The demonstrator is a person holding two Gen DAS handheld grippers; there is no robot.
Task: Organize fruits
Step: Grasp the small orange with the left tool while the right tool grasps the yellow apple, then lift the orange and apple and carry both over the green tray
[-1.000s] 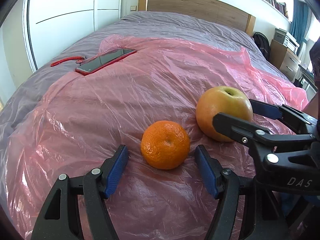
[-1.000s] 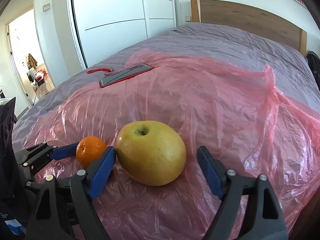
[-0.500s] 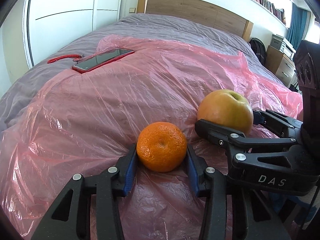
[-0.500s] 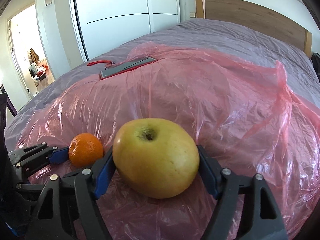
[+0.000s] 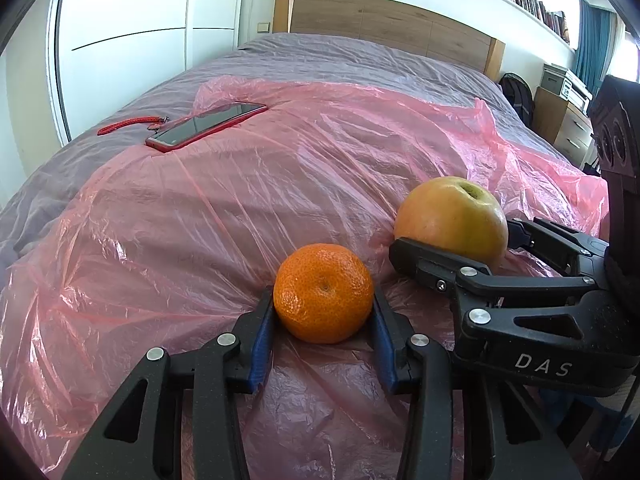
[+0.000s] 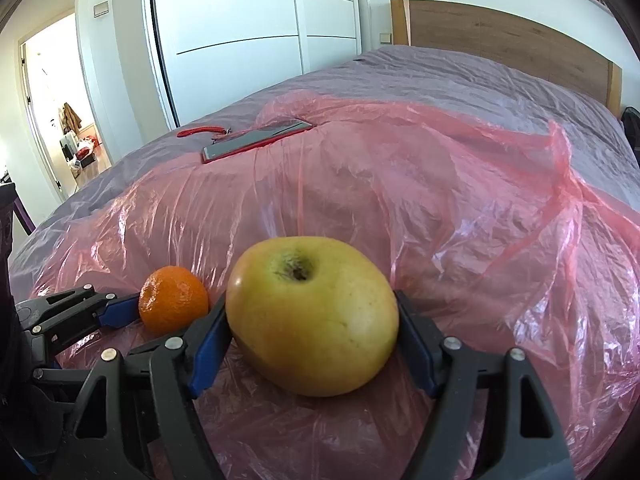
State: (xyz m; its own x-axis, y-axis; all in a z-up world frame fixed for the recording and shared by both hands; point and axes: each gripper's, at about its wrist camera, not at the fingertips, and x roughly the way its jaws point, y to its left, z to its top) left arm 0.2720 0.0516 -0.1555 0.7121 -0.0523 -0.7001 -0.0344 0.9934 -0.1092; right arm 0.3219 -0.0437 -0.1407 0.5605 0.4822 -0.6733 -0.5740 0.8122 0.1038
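Pink plastic sheeting covers the near part of a bed with a grey-purple cover, and both fruits sit on it at the near edge. The tangerine lies between the blue pads of the left gripper; both pads press against its sides, so the gripper is closed on the fruit, its fingers narrowed to the tangerine's width. Just right of it and a little farther off, the apple, yellow-green with a reddish flush, rests with its stem hollow turned upward. The right gripper holds it the same way: in the right wrist view its blue pads bear on the apple's left and right flanks, the fingers set wider than those around the tangerine. From that view the tangerine appears at the apple's left, close but whether the two fruits touch cannot be told. Both fruits seem to be down on the plastic, though contact underneath is hidden. Far to the left, a red-cased phone lies screen up at the edge of the sheeting, with a red cord beside it on the bare cover. A wooden headboard stands at the far end.
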